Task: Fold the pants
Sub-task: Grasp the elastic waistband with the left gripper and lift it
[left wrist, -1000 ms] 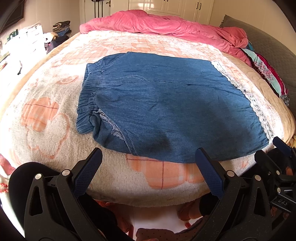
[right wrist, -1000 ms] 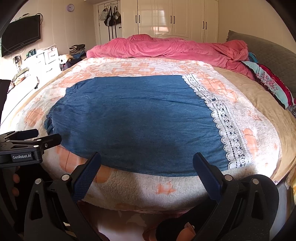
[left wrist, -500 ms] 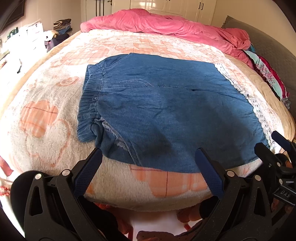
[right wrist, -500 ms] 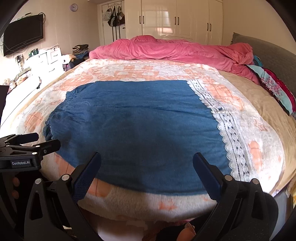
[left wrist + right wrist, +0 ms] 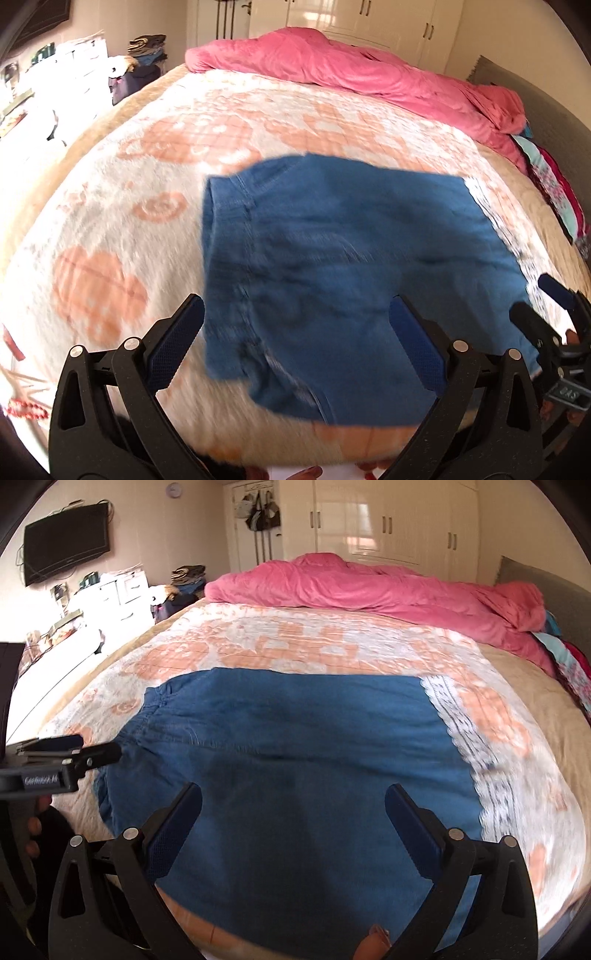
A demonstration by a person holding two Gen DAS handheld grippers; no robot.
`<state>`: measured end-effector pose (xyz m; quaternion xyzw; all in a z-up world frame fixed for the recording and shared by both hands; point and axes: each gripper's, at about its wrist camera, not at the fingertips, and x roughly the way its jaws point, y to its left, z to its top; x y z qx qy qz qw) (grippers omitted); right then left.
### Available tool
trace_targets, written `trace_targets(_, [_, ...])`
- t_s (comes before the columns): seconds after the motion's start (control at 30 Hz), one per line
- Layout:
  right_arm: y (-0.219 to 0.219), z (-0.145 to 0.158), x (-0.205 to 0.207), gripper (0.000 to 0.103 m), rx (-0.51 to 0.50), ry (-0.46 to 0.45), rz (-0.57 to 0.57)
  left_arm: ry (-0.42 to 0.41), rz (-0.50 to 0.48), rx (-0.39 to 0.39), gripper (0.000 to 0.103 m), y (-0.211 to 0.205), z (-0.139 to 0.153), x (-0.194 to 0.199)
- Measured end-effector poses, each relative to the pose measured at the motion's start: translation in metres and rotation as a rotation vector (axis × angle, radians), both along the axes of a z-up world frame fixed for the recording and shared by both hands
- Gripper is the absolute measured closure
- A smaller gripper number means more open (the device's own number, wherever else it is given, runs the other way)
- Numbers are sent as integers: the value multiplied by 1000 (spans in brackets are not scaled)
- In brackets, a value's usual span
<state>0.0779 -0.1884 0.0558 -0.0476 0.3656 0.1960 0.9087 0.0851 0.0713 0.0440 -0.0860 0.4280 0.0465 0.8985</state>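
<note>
The pants [image 5: 354, 280] lie flat on the bed [image 5: 110, 229], on its near half, over the peach-patterned blanket [image 5: 229, 133]. Their long axis runs crosswise to both grippers: the gathered waistband [image 5: 212, 229] is to the left, the lace hem [image 5: 469, 738] to the right.

The left gripper [image 5: 295, 332] hangs just above the near edge of the cloth at the waist end, its fingers [image 5: 177, 339] spread wide and holding nothing. The near left corner of the denim, where a bit of the fabric looks turned under, sits right between and below them. The right gripper [image 5: 293, 816] hovers over the middle of the pants toward the hem end, its fingers [image 5: 413, 830] also wide apart and empty. So each hand is nearest its own end, and the near long edge lies directly below both.

I would guess the fold lifts that near edge and carries it away toward the far edge, or brings one end across to the other; either way the cloth is within easy reach.

Nothing lies on the pants. A pink duvet [image 5: 369, 587] is heaped well beyond them at the far side, and some patterned clothes [image 5: 561, 192] are piled at the right edge, both well clear. The left view is blurred, so fine detail at the waist is uncertain.
</note>
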Motion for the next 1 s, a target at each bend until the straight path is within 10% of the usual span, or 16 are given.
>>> trace_targets(0.23, [22,4,46,4,-26,17,50,35,11,-90,9,31,-2,47])
trace_targets(0.43, [32,-3,87,4,-32,71,84,36,110,-6,9,78,-11,88])
trace_targets(1.0, [98,-40,207,4,-284,94,237,68,-90,99,18,94,-56,150])
